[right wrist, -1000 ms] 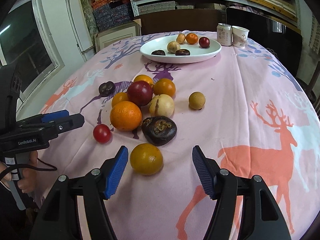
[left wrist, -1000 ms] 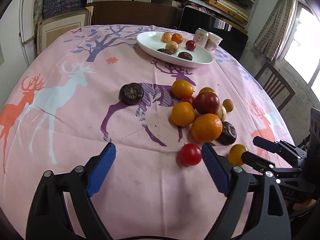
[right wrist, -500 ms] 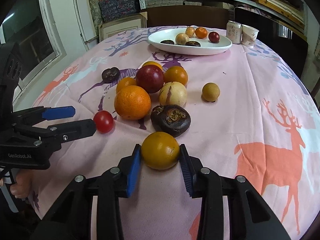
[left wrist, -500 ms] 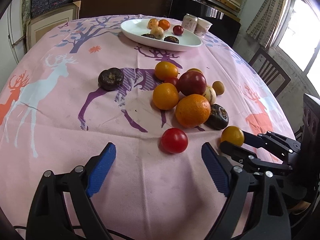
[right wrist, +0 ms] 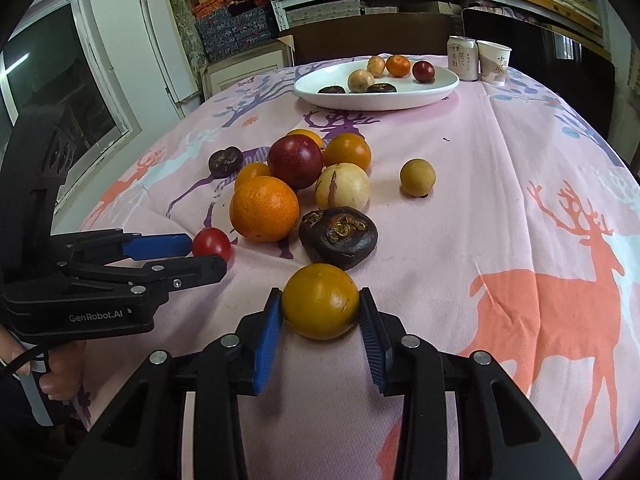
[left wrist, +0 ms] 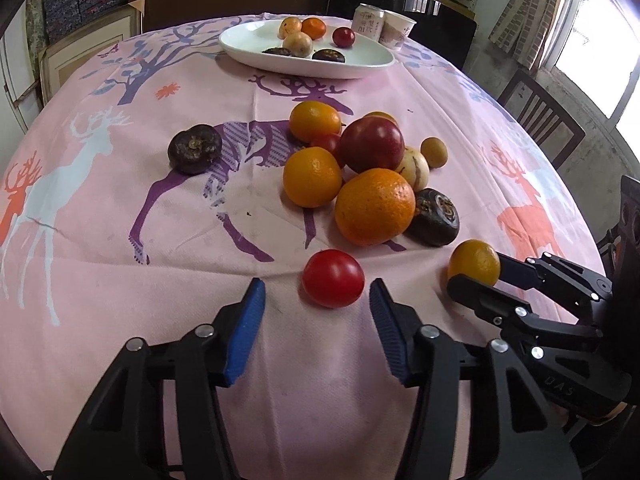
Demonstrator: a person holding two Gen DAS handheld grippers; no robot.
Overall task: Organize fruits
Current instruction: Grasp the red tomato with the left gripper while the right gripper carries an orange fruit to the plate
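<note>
Orange fruit [right wrist: 320, 301] pinched by right fingers [right wrist: 267, 334]; left fingers [left wrist: 244, 330], closing, flank one tomato [left wrist: 333, 278] untouched.

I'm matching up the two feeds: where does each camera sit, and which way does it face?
Left wrist: on the left gripper, facing down the table toward the white plate; its jaws flank a red tomato with gaps.
Right wrist: on the right gripper, same heading; its jaws clamp a yellow-orange citrus; a hand shows.
Shared: both fruits, plate, big orange, each other's gripper.
</note>
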